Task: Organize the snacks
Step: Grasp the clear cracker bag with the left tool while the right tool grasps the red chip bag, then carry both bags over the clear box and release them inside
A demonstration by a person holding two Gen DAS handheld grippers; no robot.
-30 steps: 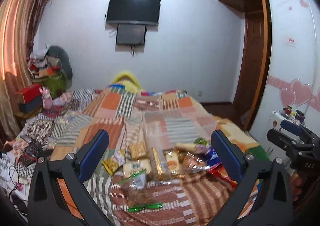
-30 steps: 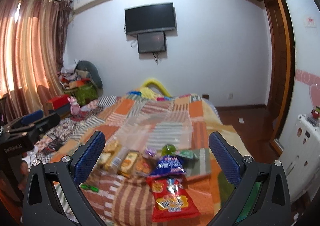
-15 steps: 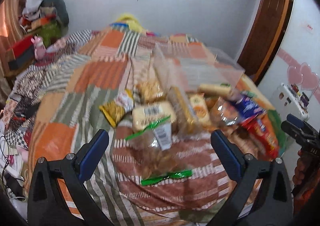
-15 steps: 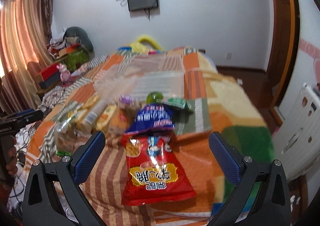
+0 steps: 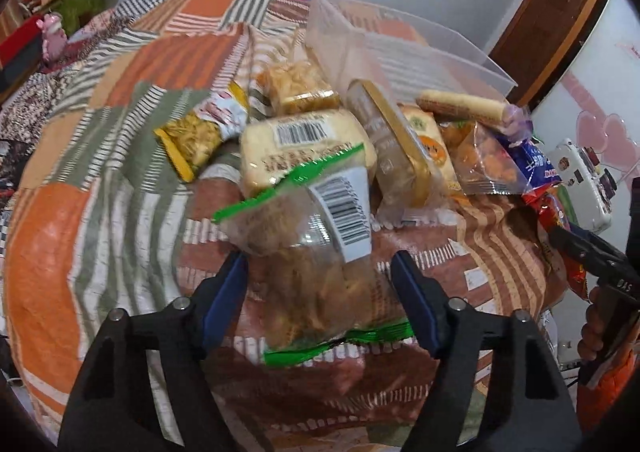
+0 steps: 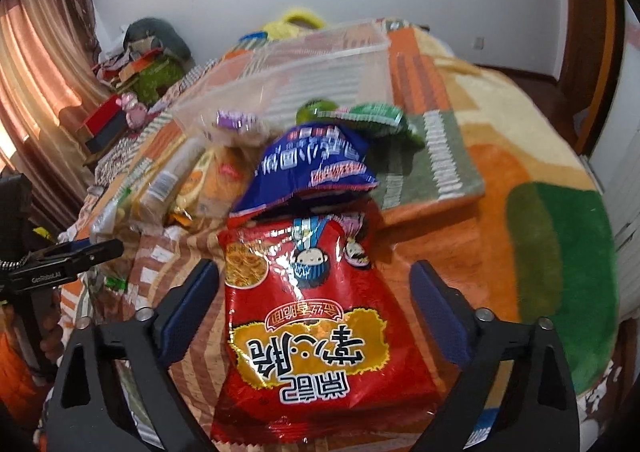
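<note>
— Both grippers have dropped from facing the far wall to tilting down over the bed (image 5: 100,171); what sits under the left gripper (image 5: 318,288)?

— A clear bag with green seals (image 5: 312,252), full of golden fried pieces, lying on the striped patchwork blanket. It is between the jaws, which are closing; the blue pads stand just beside its sides, and I see no squeeze on the film.

— And the right gripper (image 6: 314,300)?

— Its jaws are closing too, still wide, either side of a red snack bag (image 6: 316,324) lying flat on the bed. Gaps show between the pads and the bag's edges.

— Where are the other snacks?

— Piled past the clear bag: a pale bread pack (image 5: 296,147) with a barcode, a yellow packet (image 5: 192,139) to its left, a gold-rimmed box (image 5: 396,155), orange-filled bags. A blue bag (image 6: 312,167) overlaps the red bag's far end.

— The container?

— A clear plastic bin (image 5: 400,47) stands behind the pile, on the bed.
</note>
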